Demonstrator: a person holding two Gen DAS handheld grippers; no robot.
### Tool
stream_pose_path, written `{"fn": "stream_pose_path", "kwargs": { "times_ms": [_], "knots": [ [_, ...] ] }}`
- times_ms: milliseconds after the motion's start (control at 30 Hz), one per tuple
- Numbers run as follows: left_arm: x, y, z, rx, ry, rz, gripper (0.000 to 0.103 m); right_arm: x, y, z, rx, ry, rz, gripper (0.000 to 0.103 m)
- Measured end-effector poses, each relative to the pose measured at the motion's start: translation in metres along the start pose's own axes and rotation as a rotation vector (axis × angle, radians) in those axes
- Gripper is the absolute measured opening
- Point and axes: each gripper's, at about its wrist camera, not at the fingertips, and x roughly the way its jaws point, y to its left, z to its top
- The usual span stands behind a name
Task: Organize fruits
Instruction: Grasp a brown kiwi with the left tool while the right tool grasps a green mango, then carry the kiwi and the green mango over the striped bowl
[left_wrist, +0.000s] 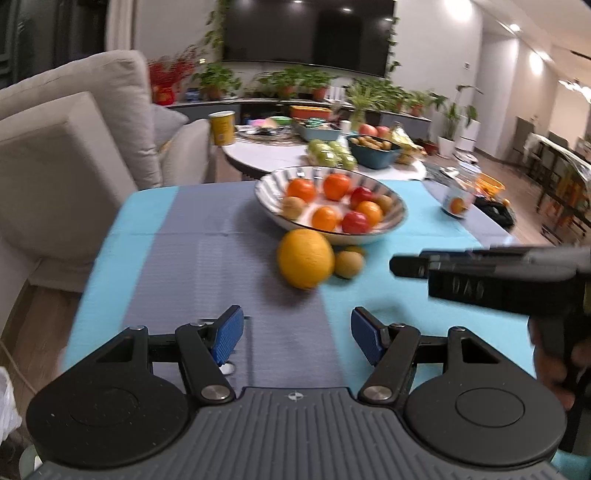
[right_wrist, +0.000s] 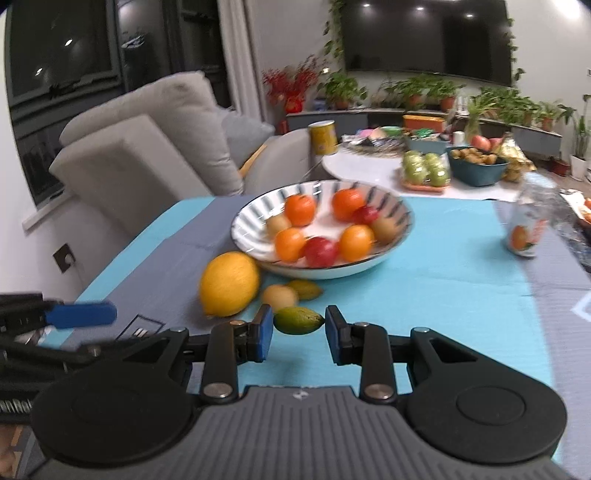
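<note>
Right gripper fingers pinching a small green fruit at lower centre of its view. Left gripper fingers spread, nothing between. Striped bowl of fruit mid-frame on the table, large yellow fruit just beside.

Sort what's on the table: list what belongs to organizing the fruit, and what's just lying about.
For the job:
- striped bowl of oranges, red fruits and kiwis
- big yellow fruit
- loose kiwi
- green fruit between the right gripper's fingers
- second green fruit by the bowl

Lying about:
- drink bottle
- yellow can, far table
- teal bowl, far table
</note>
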Motion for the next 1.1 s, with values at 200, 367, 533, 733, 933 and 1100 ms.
{"fn": "stream_pose_path", "kwargs": {
  "times_ms": [200, 367, 533, 733, 933, 1100],
  "knots": [
    [0.011, -0.034, -0.004, 0.090, 0.025, -0.039, 0.062, -0.017, -0.023, 0.000, 0.044, -0.027, -0.037, 0.065],
    [0.023, -0.052, -0.008, 0.128, 0.084, -0.060, 0.037, -0.020, -0.033, -0.002, 0.074, -0.031, -0.039, 0.065],
    [0.024, -0.051, -0.009, 0.092, 0.067, -0.074, 0.024, -0.024, -0.042, -0.004, 0.089, -0.039, -0.035, 0.065],
    [0.019, -0.045, 0.003, 0.054, 0.043, -0.059, 0.024, -0.025, -0.050, -0.001, 0.109, -0.054, -0.033, 0.065],
    [0.023, -0.044, 0.014, 0.045, 0.037, -0.036, 0.024, -0.024, -0.053, 0.003, 0.110, -0.061, -0.028, 0.065],
    [0.026, -0.046, 0.024, 0.045, 0.022, -0.032, 0.024, -0.022, -0.055, 0.007, 0.110, -0.063, -0.027, 0.065]
  ]
}}
